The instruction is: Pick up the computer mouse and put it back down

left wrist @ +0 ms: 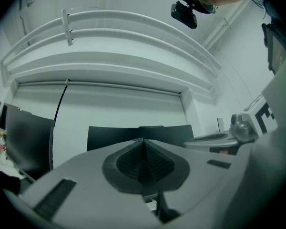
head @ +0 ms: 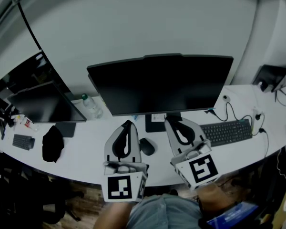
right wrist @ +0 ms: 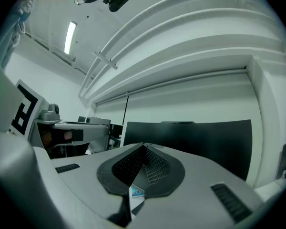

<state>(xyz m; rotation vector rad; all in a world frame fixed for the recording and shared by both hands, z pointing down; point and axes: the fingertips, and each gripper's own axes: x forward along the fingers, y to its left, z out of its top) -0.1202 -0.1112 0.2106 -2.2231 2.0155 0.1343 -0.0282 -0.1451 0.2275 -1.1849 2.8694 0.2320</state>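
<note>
Both grippers are held side by side over the front edge of the white bench (head: 88, 151), pointing at the wall. The left gripper (head: 127, 123) has its jaws shut pad to pad with nothing in them, and its own view shows the same (left wrist: 143, 160). The right gripper (head: 171, 120) is also closed and empty (right wrist: 143, 167). The black computer mouse (head: 146, 147) lies on the bench between the two grippers in the head view; neither holds it. A black cloth thing (head: 52, 143) and a small keyboard (head: 23, 141) are off left. A bigger keyboard (head: 226, 132) is right of the right gripper. Behind the mouse is the monitor stand base (head: 155, 123), then a wide dark monitor (head: 162, 84). A water bottle (head: 91, 106) and a second monitor (head: 42, 104) are back left.
</note>
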